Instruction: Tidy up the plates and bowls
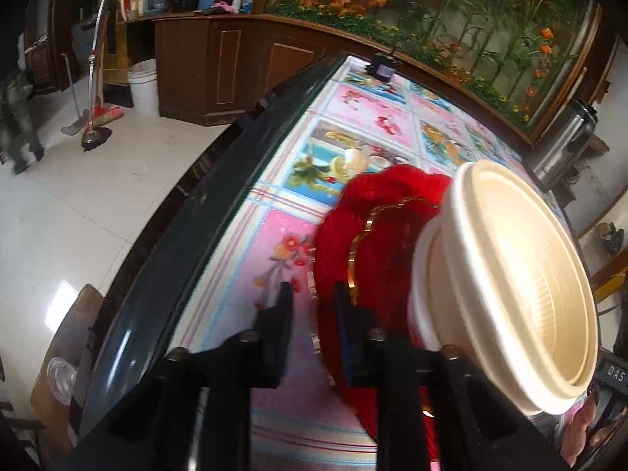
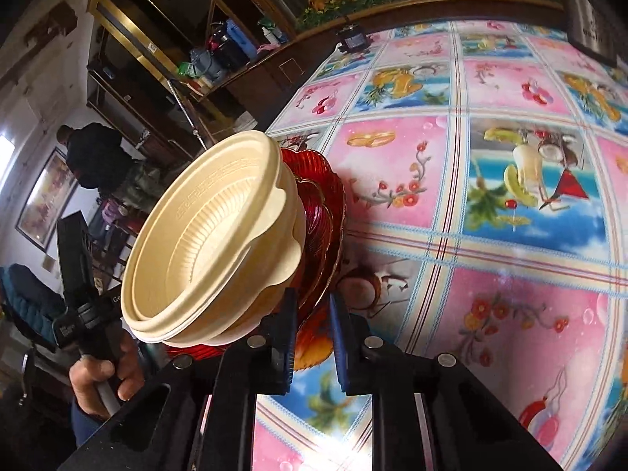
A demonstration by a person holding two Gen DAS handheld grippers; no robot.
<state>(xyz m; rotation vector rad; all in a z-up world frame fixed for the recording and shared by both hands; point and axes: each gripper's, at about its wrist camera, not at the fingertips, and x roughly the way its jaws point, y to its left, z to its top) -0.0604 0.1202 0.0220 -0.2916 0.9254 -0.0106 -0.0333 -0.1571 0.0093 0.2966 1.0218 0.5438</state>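
A stack of cream bowls sits on a stack of red plates with gold rims on the patterned tablecloth. In the left wrist view my left gripper is open, its fingers astride the near rim of the red plates. In the right wrist view the bowls rest on the red plates at the left. My right gripper is open, its jaws just beside the plates' near edge, holding nothing.
The table has a dark glass edge at the left with floor beyond. A small black device stands at the far table edge. A steel thermos is at the far right. A person stands in the room.
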